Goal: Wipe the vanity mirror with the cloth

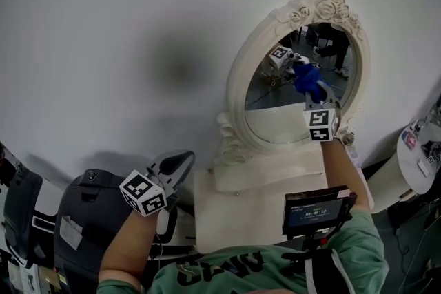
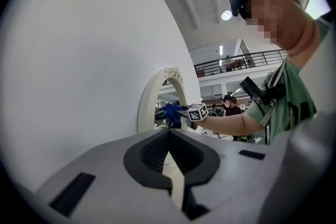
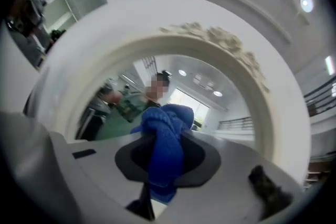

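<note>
Right gripper: we find its jaws clamped on the blue cloth, raised at the right of the scene.
Cloth: bunched between those jaws, up at the glass of the vanity mirror, right of its centre.
Mirror: oval, ornate white frame, upright on a white table by the far wall.
Left gripper: we note jaws together, nothing between them; low at near left, apart from the mirror.

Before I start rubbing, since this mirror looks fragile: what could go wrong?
The mirror stands only on its base, and the left gripper hangs far off, shut and empty, so a push could rock it. The cloth is bunched in the right gripper; its hard tips might scrape the glass.
</note>
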`<state>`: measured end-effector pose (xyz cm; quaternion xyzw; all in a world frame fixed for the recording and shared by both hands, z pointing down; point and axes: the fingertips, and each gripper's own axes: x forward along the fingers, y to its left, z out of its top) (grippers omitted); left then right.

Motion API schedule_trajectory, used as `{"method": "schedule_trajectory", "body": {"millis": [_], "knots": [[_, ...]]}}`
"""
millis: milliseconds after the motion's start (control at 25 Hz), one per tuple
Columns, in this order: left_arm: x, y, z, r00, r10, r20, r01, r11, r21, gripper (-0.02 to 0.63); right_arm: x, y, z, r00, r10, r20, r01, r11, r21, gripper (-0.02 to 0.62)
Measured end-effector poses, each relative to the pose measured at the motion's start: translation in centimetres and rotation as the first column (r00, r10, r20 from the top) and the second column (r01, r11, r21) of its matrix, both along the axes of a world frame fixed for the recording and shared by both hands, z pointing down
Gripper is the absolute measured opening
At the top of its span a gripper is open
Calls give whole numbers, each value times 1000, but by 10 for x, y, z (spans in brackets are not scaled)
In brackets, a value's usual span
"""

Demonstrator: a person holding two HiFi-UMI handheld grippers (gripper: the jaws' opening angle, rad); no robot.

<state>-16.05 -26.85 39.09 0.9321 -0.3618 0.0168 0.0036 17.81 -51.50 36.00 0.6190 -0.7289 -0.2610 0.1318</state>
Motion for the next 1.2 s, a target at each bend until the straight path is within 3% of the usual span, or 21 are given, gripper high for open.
{"method": "schedule_trajectory", "body": {"millis": [120,240,360,520,680,800,1000,1200], "knots": [[-1,0,-2,1000,0,-3,0,1000,4,6,-125,30,21,967,-241,-82,241,970,-14,70],[-1,1,-3,1000,-2,-5,2,1000,8,6,-194,43,45,931,-343,-124,339,939,-50,69],[-4,3,-3,1000,-4,-6,4,1000,8,6,-204,39,50,939,-333,-89,329,943,-57,69],[-8,-1,0,1000,-11,-8,11,1000,1,6,-201,36,49,927,-337,-163,334,941,-46,69],[-4,-5,2,1000,-6,-12,6,1000,-5,6,-168,30,48,943,-289,-165,286,957,-40,69],[-1,-7,3,1000,9,-7,-9,1000,-4,6,-120,19,49,967,-213,-139,209,977,-41,69],[6,-9,3,1000,21,-3,-21,1000,-5,6,7,-8,49,999,-3,-44,-1,997,-74,71],[11,-10,2,1000,20,0,-20,1000,-10,6,114,-28,50,980,197,-29,-198,974,-105,71]]}}
